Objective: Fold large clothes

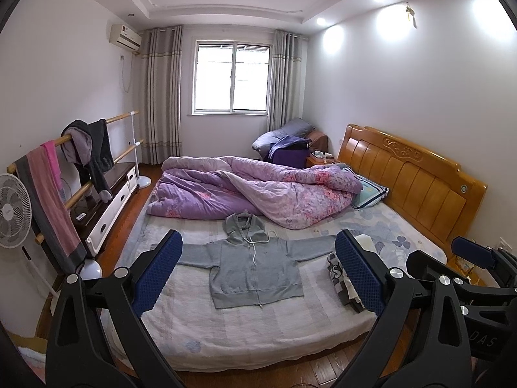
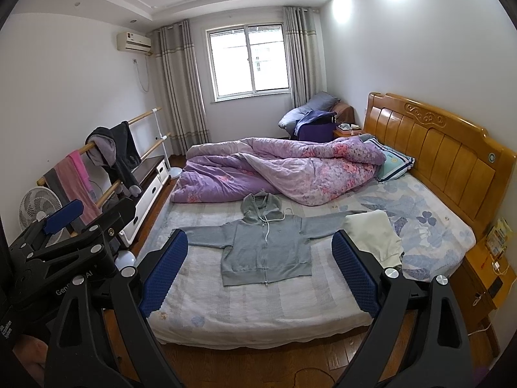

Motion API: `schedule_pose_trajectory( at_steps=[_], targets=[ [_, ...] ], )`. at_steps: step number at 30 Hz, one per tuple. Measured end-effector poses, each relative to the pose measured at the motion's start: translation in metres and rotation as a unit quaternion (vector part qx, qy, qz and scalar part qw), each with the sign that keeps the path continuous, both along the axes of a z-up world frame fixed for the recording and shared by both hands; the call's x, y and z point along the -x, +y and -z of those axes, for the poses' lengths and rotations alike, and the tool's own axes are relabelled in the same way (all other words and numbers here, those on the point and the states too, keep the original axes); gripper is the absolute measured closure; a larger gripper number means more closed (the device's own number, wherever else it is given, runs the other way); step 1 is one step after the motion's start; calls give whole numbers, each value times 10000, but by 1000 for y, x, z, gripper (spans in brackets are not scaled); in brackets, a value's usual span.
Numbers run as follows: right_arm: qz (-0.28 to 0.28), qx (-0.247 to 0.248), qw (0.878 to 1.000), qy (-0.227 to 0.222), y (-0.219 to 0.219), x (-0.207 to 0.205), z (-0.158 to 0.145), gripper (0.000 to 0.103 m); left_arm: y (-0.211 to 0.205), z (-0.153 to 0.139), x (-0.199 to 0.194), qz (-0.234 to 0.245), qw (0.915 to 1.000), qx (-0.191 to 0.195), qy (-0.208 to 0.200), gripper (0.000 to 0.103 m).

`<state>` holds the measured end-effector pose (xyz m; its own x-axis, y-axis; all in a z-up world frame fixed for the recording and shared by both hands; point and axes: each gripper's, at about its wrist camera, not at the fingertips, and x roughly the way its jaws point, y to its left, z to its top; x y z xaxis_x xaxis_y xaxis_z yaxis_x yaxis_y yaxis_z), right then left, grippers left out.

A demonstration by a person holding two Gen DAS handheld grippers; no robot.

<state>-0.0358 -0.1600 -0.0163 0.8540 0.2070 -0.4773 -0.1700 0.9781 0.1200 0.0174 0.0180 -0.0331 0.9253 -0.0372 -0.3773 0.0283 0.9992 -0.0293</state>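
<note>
Both grippers, left gripper (image 1: 258,271) and right gripper (image 2: 260,274), jaws wide, empty; approach hoodie (image 1: 255,266) sleeves, pinch cuffs, fold inward evenly.

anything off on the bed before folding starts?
Hoodie lies flat, sleeves spread. The right sleeve tip runs under a cream garment, and the quilt is heaped behind the hood. Both grippers open, clear.

place: home bedroom | bed (image 1: 323,317) with wooden headboard (image 1: 410,174), purple quilt (image 1: 258,190), pillow (image 1: 370,190) | wall air conditioner (image 1: 125,36), curtains (image 1: 161,97) beside window (image 1: 232,77) | standing fan (image 1: 13,210), clothes rail (image 1: 97,148) with hanging garments | nightstand (image 2: 484,278) beside the bed, wooden floor (image 2: 290,362)
</note>
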Motion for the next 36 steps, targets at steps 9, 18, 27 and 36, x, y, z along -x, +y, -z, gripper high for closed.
schedule_pose_trajectory(
  at_steps=[9,18,27,36],
  targets=[
    [40,32,10000,52,3,-11,4,16,7,0,-5,30,10000,71,57,7],
    [-109,9,9998,171,-3,-48,14,16,0,8,-35,-124,9997,22,189,7],
    [-478,-1,9984,297,-20,-123,20,16,-30,8,-102,-430,9985,1,344,7],
    [-891,-42,9948,494,-47,-219,22,16,-59,4,-201,-776,9947,151,657,7]
  ],
)
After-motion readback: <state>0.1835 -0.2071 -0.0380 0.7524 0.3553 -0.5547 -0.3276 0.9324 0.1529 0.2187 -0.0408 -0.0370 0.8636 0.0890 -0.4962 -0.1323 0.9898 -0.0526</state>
